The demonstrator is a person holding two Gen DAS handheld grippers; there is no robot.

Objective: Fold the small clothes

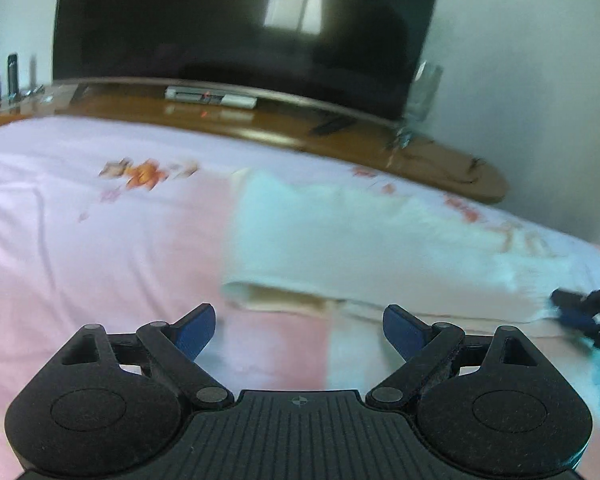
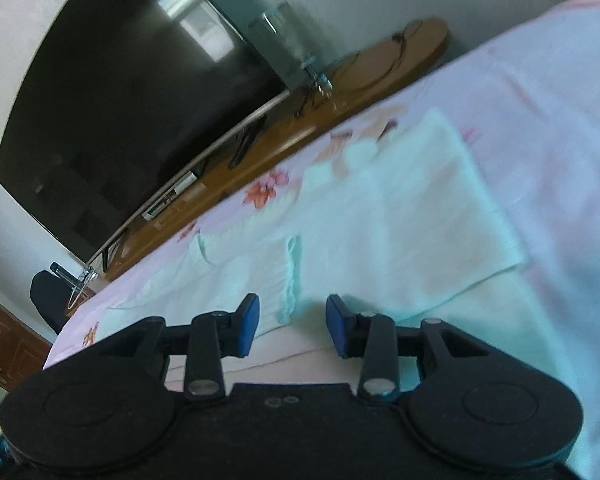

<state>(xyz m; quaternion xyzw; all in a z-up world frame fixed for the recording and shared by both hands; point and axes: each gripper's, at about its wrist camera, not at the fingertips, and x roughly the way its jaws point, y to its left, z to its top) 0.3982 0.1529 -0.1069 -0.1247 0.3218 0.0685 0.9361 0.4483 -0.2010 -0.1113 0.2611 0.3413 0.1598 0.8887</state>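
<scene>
A small pale mint-white garment (image 1: pixel 360 240) lies on the pink floral bedsheet (image 1: pixel 80 240), one part folded over. My left gripper (image 1: pixel 300 330) is open and empty, just in front of the garment's near folded edge. My right gripper (image 2: pixel 292 322) is open and empty, hovering over the garment (image 2: pixel 400 220) near its ribbed hem (image 2: pixel 290 280). The right gripper's fingers also show at the right edge of the left wrist view (image 1: pixel 588 312), touching the cloth's end.
A large dark TV (image 1: pixel 240 28) stands on a wooden console (image 1: pixel 260 120) past the bed's far edge. A glass vase (image 1: pixel 420 96) stands on the console's right end. A dark chair (image 2: pixel 48 296) stands at the console's left end.
</scene>
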